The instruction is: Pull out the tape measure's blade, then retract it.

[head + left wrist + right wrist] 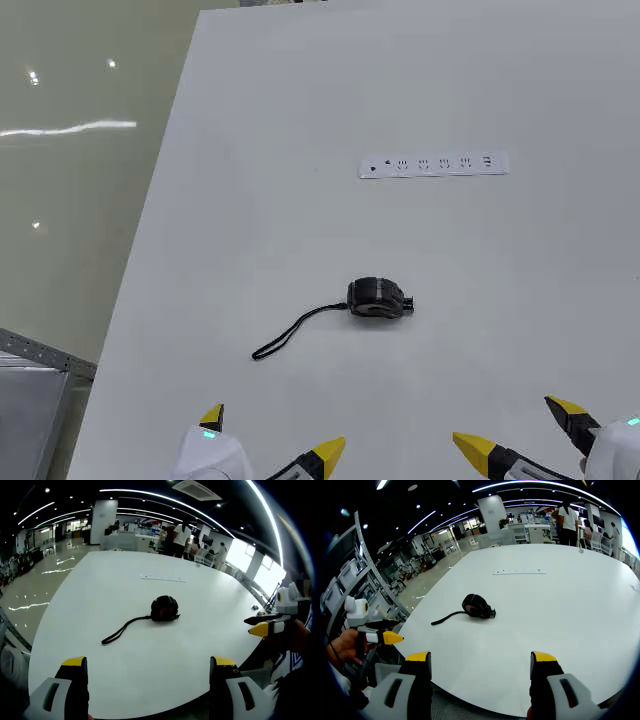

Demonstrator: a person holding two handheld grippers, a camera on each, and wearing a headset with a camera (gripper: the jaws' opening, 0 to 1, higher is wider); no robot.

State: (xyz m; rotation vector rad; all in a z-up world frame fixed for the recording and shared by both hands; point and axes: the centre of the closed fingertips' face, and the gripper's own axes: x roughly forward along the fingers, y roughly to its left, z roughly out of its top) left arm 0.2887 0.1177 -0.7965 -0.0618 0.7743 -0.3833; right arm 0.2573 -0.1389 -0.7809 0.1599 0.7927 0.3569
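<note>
The black rounded tape measure (pixel 379 299) w/ thin black wrist strap (pixel 295 330) is seen lying mid-counter on the white counter (pixel 300 150), a flat white power strip (pixel 434 164) beyond it. The left gripper (pixel 273 430) & right gripper (pixel 512 424) are held released, jaws spread, well apart from it.

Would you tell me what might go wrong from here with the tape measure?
The tape measure lies loose on the table; pulling with one gripper alone would likely drag it. Its strap trails toward the left gripper and could snag in the jaws.
</note>
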